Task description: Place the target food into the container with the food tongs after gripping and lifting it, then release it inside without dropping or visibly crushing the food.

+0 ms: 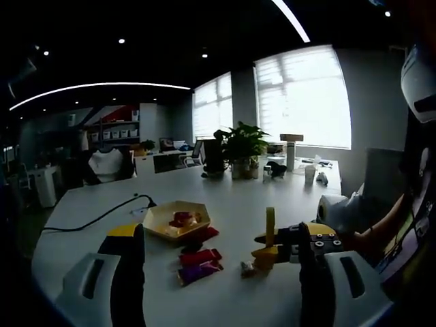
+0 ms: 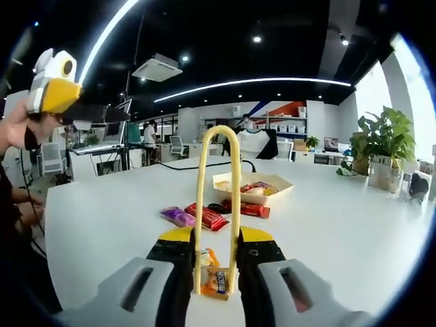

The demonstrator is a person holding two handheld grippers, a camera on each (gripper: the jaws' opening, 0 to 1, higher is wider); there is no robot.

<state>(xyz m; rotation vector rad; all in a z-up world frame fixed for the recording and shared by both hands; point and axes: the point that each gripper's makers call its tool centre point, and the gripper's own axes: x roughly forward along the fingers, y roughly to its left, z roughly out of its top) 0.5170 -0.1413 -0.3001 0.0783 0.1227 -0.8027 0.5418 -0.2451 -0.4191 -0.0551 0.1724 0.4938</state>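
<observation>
Now the right tool [image 2: 216,272] is clamped on yellow tongs [image 2: 216,204] pinching a snack packet [image 2: 216,283]; gentle pressure should be kept toward the tray [image 2: 272,182]. Left tool [image 1: 218,272] is held wide.

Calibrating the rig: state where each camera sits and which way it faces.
Left gripper view: rides the left gripper, faces across the table to the tray; own open jaws, right gripper and a forearm show.
Right gripper view: rides the right gripper, faces the tray from another side; own jaws clamp tongs; left gripper, hand-held, upper left.
Shared: tray, red packet.
</observation>
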